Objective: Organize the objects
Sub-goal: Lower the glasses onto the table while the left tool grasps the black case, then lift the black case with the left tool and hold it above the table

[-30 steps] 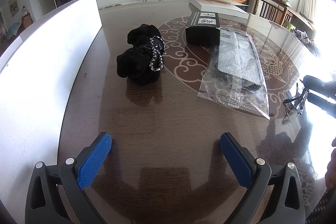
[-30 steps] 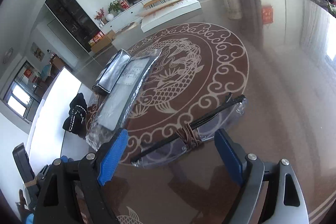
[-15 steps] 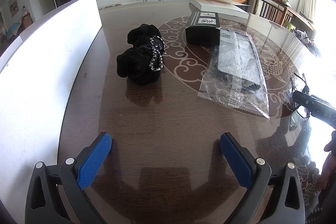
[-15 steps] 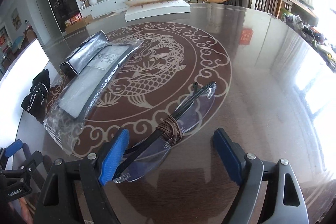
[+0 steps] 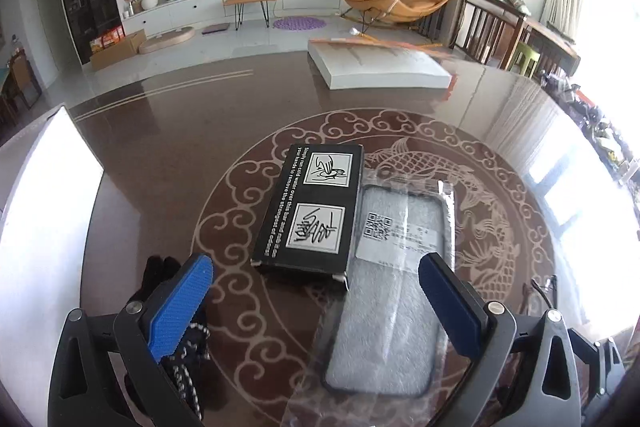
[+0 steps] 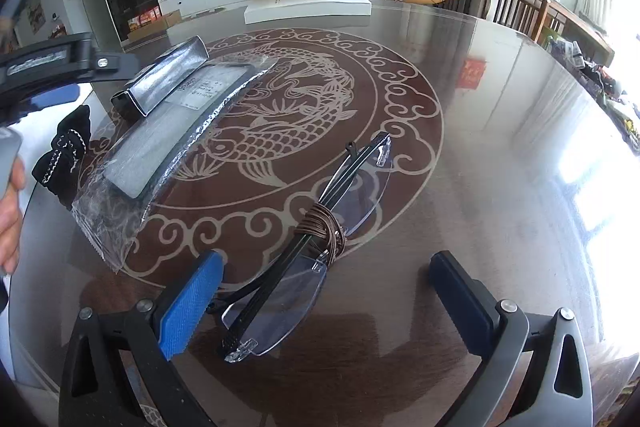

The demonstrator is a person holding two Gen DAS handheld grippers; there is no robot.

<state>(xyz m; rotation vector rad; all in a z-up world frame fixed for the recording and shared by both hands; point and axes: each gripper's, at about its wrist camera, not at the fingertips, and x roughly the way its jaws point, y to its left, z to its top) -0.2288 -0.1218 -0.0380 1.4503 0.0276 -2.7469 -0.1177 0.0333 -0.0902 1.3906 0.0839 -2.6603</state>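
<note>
The folded glasses [image 6: 316, 247] are framed between the spread jaws of the right gripper [image 6: 324, 303], apparently for pickup; the left gripper [image 5: 320, 301], jaws likewise spread, is held over the black box [image 5: 312, 215] beyond the glasses.

materials and finishes on the bench

the bench [image 6: 480, 155] is glossy dark wood under mirror-like reflections. the sleeve [image 5: 400, 291] is crinkled clear plastic, the box [image 5: 316, 215] matt black card, the pouch [image 6: 64, 151] soft black cloth, the glasses [image 6: 320, 247] smooth clear-lensed.
</note>
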